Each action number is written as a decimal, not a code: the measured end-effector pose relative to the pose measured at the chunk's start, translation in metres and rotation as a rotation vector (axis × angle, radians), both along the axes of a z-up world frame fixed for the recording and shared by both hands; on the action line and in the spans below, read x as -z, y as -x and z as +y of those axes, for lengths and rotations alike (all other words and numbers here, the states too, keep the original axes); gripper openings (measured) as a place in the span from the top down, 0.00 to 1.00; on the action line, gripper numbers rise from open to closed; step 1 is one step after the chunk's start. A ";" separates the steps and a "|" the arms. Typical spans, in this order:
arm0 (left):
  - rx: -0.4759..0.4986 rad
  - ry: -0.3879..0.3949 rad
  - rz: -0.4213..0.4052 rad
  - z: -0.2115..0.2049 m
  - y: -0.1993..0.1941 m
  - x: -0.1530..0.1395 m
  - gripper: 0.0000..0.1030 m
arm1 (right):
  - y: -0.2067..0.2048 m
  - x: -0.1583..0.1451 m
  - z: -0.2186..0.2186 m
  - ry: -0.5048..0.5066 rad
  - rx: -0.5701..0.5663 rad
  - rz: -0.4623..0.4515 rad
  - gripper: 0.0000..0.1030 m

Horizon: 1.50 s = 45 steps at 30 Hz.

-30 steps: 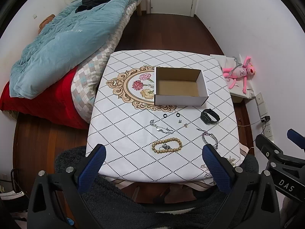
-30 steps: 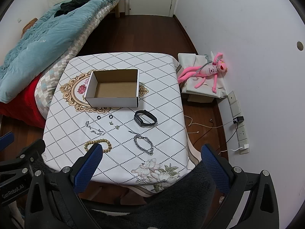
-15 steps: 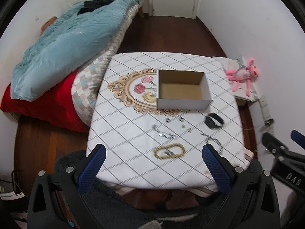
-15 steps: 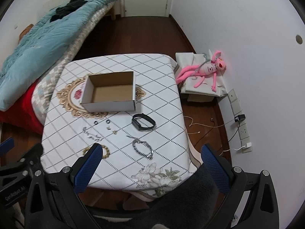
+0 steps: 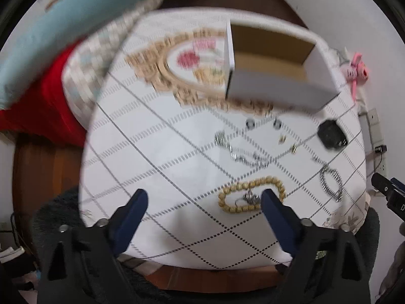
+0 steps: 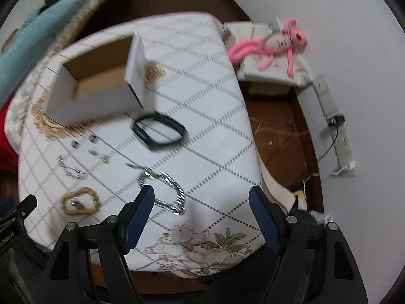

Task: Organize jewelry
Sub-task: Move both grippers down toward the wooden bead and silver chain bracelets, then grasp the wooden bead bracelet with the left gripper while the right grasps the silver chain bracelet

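An open white cardboard box (image 5: 276, 65) stands on the diamond-patterned table (image 5: 162, 167); it also shows in the right wrist view (image 6: 96, 83). Before it lie a wooden bead bracelet (image 5: 250, 197) (image 6: 78, 201), a silver chain bracelet (image 5: 331, 182) (image 6: 164, 190), a thin silver chain (image 5: 240, 152) (image 6: 69, 169), a black band (image 5: 331, 134) (image 6: 159, 131), and small rings and earrings (image 5: 277, 124). My left gripper (image 5: 205, 197) is open over the table's near edge, left of the beads. My right gripper (image 6: 202, 195) is open, just right of the silver chain bracelet. Both views are blurred.
A bed with a blue quilt (image 5: 63, 25) and red cover (image 5: 43, 106) flanks the table's left side. A pink plush toy (image 6: 276, 43) lies on a low stand at right. A power strip (image 6: 339, 136) and cables lie on the wooden floor by the wall.
Both grippers have dropped quickly toward the table and moved forward; the jewelry and box now look much larger. Both stay open and empty.
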<state>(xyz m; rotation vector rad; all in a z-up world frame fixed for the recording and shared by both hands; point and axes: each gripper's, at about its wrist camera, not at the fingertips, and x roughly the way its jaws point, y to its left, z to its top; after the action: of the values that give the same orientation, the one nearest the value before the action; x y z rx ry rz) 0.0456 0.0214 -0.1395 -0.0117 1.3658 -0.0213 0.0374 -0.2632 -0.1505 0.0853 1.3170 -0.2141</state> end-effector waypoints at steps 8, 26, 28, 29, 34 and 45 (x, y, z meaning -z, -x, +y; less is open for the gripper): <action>0.005 0.026 0.069 -0.003 0.003 0.045 0.21 | 0.006 0.061 -0.009 -0.062 0.008 0.066 0.33; 0.069 0.155 0.030 -0.025 0.004 0.046 0.92 | 0.018 0.075 0.014 -0.053 -0.056 -0.010 0.92; 0.073 0.138 0.017 -0.029 0.004 0.043 0.96 | 0.020 0.074 0.015 -0.056 -0.052 -0.019 0.92; 0.070 0.134 0.012 -0.029 0.005 0.042 0.97 | 0.020 0.074 0.014 -0.065 -0.049 -0.022 0.92; 0.034 0.162 -0.002 -0.019 0.010 0.035 1.00 | 0.021 0.071 0.000 -0.189 -0.016 -0.030 0.92; 0.009 0.315 -0.007 0.004 0.001 0.022 0.95 | 0.018 0.049 -0.009 -0.272 0.006 -0.082 0.92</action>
<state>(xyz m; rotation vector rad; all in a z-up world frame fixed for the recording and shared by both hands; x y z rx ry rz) 0.0447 0.0259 -0.1617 -0.2691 1.3443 -0.2435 0.0192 -0.2722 -0.1992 0.3256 1.2578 -0.0345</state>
